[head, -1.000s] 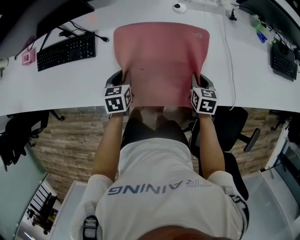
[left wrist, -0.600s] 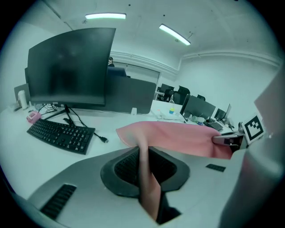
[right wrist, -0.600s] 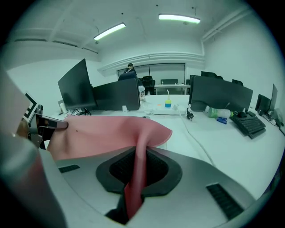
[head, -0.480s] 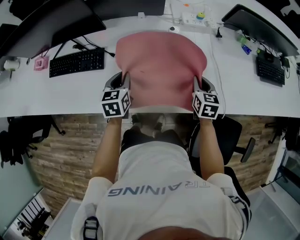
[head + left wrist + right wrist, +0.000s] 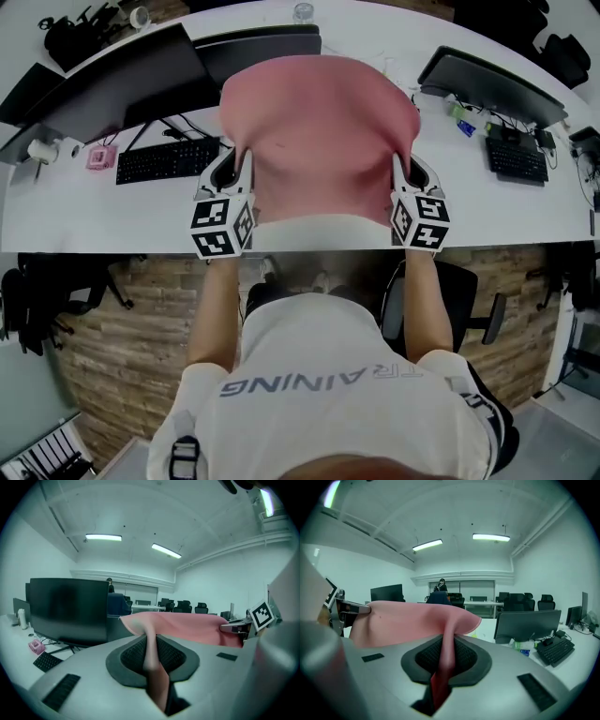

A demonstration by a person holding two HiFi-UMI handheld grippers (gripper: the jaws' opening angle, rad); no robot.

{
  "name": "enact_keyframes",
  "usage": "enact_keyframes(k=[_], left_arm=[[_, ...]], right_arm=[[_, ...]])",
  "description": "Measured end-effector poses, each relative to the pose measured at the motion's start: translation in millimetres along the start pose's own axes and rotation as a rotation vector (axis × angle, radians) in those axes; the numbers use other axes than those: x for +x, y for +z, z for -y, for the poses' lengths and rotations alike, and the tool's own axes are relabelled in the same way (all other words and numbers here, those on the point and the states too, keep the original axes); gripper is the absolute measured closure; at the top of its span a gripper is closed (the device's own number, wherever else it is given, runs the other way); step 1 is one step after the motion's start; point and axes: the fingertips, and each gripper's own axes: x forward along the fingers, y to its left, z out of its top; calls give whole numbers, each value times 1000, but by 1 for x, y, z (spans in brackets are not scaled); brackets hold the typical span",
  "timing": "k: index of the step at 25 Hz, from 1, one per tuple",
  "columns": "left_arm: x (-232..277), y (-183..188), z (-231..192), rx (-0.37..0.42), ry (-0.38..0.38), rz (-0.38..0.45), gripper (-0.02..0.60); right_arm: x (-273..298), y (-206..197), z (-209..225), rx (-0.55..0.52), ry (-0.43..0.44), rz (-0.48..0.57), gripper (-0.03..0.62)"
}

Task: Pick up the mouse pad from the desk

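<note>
A large pink mouse pad (image 5: 319, 131) hangs in the air above the white desk (image 5: 75, 206), sagging between my two grippers. My left gripper (image 5: 234, 169) is shut on the pad's near left edge; in the left gripper view the pink sheet (image 5: 187, 627) runs pinched between the jaws of that gripper (image 5: 152, 656). My right gripper (image 5: 401, 171) is shut on the near right edge, and the right gripper view shows the pad (image 5: 408, 620) clamped in its jaws (image 5: 445, 656). Both grippers point almost level.
On the desk stand a dark monitor (image 5: 122, 84) and black keyboard (image 5: 169, 159) at left, with a pink small object (image 5: 100, 157) beside them. A second monitor (image 5: 492, 84) and keyboard (image 5: 516, 159) are at right. An office chair (image 5: 459, 291) sits behind me.
Both grippers have risen together with the pad. The pad lay partly on the desk a second ago and now hangs clear of it, held up in front of me.
</note>
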Motion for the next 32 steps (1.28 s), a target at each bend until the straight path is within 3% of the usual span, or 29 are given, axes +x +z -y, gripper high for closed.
enact_keyframes(k=[7,14,32], left_arm=[[-40,71,14,28,3,181,499],[-75,107,15,48,15,289,499],[-79,110,15,38,14,312,500]], right_arm=[[-44,85,-1,-41,-15,193,539],[-76,128,-17,-92,-19,315,539],[-83,135,-20,-90,-18,344,539]])
